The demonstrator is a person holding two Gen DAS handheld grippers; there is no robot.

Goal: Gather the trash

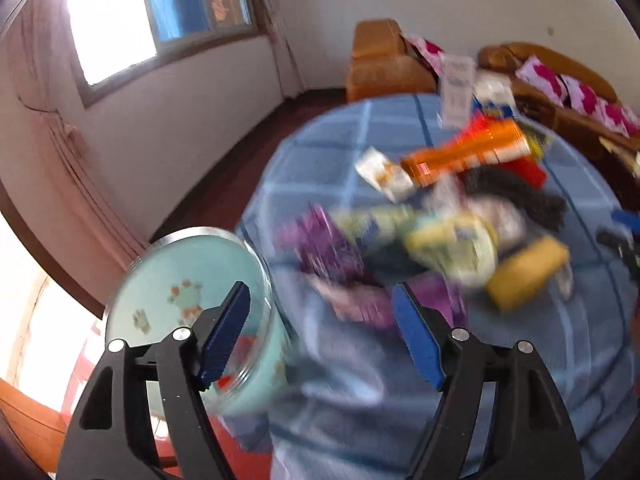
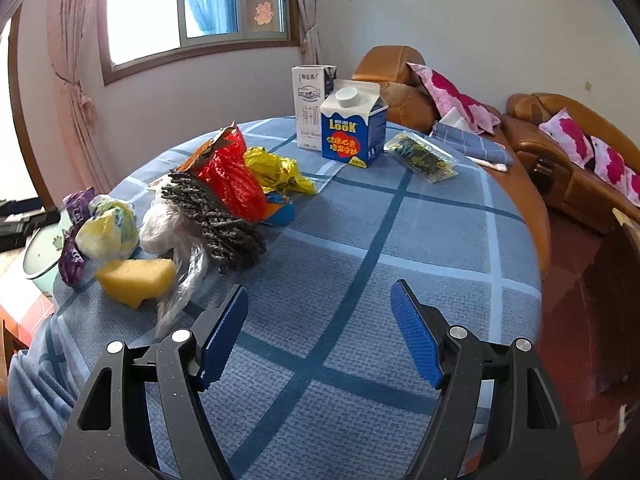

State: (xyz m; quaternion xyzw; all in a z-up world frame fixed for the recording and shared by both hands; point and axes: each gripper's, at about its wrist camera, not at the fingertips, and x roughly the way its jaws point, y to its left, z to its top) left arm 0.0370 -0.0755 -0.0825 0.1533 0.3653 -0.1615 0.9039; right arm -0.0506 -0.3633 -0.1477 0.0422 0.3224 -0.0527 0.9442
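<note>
**A:** At the table's left edge sits the trash pile (image 2: 168, 216), heaped on the checked cloth, and just past that edge stands the pale green bin (image 2: 40, 256).

**B:** Which way from the fingers?

**A:** Ahead and slightly right of the left gripper (image 1: 320, 336), which is nearer by my reckoning. From the right gripper (image 2: 320, 336) the heap lies ahead and off to the left. Its long axis runs from the left edge towards the table's middle.

**B:** And the jaws?

**A:** Both pairs stand wide, with nothing between the pads. The left view is blurred, but no wrapper shows in its gap.

**B:** Counts?

**A:** One yellow sponge (image 2: 136, 280), nearest the front edge; one grey yarn bundle (image 2: 216, 220); one red bag (image 2: 232, 180); one yellow wrapper (image 2: 280, 172); one purple wrapper (image 2: 78, 208). Towards the far edge, well apart from the heap, two cartons: the white carton (image 2: 310, 104) and the blue carton (image 2: 354, 128), touching or nearly so. One flat packet (image 2: 424, 156) lies beside them. One bin.
</note>
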